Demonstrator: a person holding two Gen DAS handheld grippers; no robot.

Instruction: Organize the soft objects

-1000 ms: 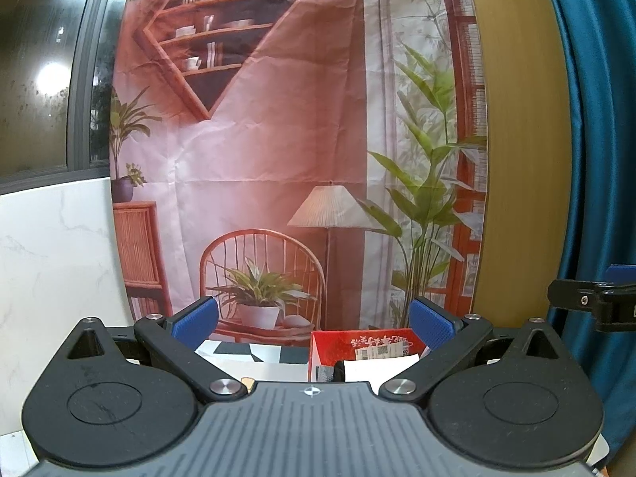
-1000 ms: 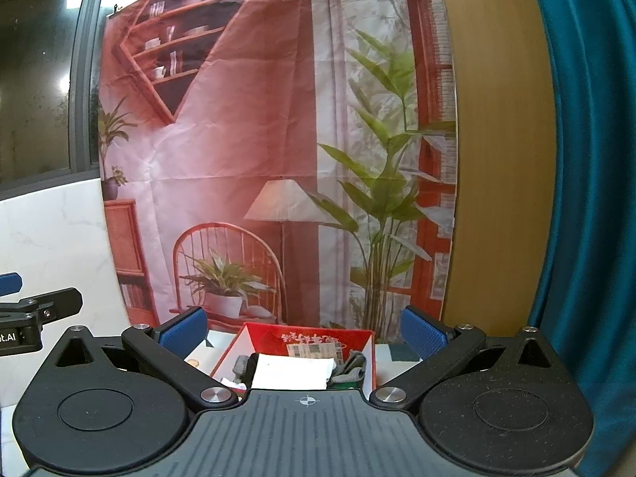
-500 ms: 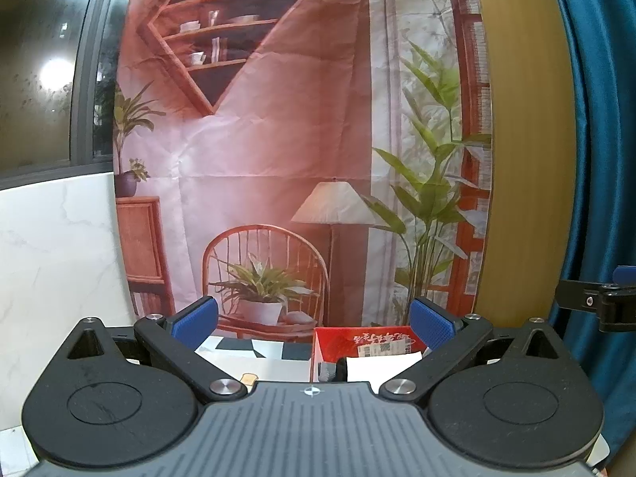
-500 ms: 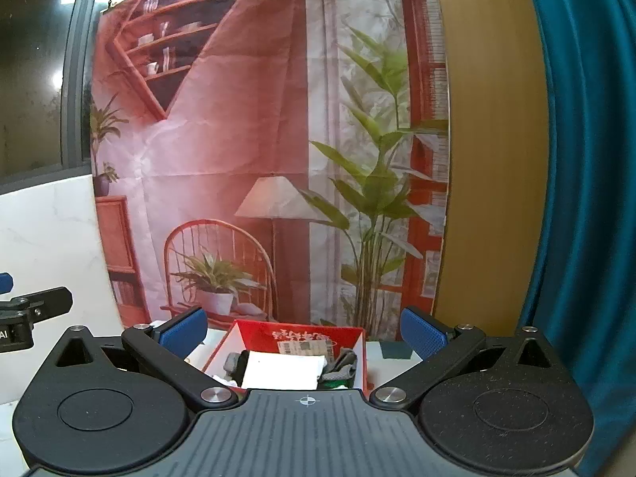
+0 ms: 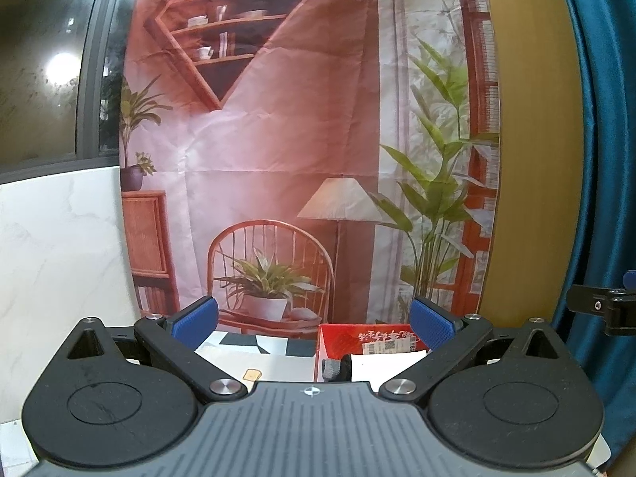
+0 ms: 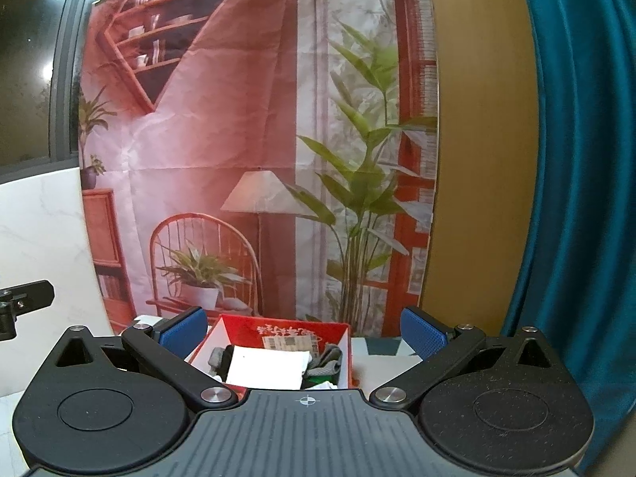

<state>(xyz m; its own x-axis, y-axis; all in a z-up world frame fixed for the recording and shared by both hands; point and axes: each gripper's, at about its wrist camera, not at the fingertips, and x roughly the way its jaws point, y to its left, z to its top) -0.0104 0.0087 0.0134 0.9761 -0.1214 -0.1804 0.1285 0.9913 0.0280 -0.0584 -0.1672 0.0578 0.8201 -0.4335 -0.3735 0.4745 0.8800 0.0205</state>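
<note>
Both grippers, left (image 5: 314, 320) and right (image 6: 304, 330), have drifted a bit, jaws wide apart, holding nothing. The soft things (image 6: 326, 361) lie in the red box (image 6: 302, 328) ahead. No picking has begun.

Right gripper (image 6: 304, 328) spread wide, blue pads (image 6: 422, 334) well apart, nothing between them. Beyond, a red box (image 6: 345, 351) on a pale table (image 6: 381, 371), holding a white card (image 6: 266, 365), grey cloth (image 6: 328, 359) and some green fabric beside it. Behind, a printed backdrop (image 6: 238, 139) of chair, lamp and plants; a teal curtain (image 6: 576, 159) to the right. At far left edge, part of the left gripper (image 6: 24, 302).
</note>
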